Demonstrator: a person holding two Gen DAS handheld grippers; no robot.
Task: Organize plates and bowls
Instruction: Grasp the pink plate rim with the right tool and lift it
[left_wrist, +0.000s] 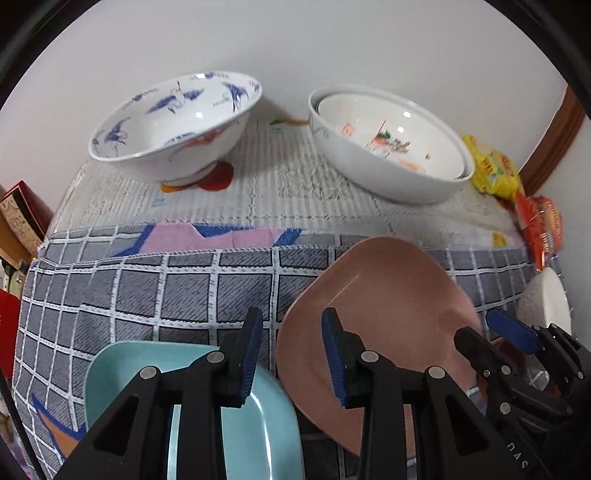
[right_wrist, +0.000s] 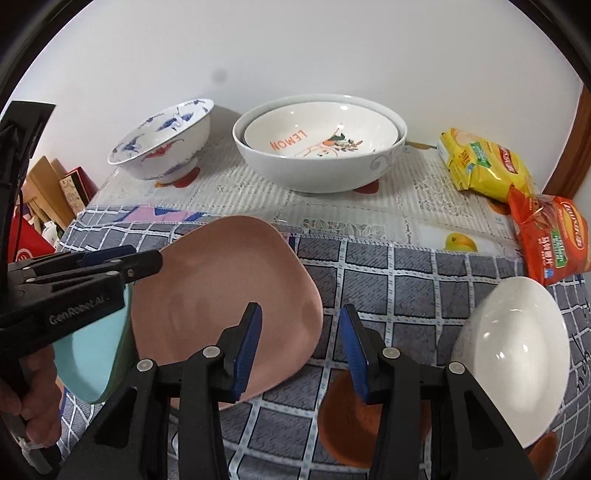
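Pink plate (right_wrist: 225, 295) lies flat on the checked cloth (right_wrist: 406, 280), its left edge over the teal plate (right_wrist: 92, 354), with the white oval dish (right_wrist: 517, 354) apart at the right. At the back, 2 bowls are already nested, the lemon bowl (right_wrist: 321, 133) inside the large white bowl (right_wrist: 317, 166), while the blue-patterned bowl (right_wrist: 166, 140) stands alone. Left gripper (left_wrist: 291, 354) and right gripper (right_wrist: 301, 347) both hang spread and empty; stacking the 3 front pieces and the lone bowl appears still to be done.
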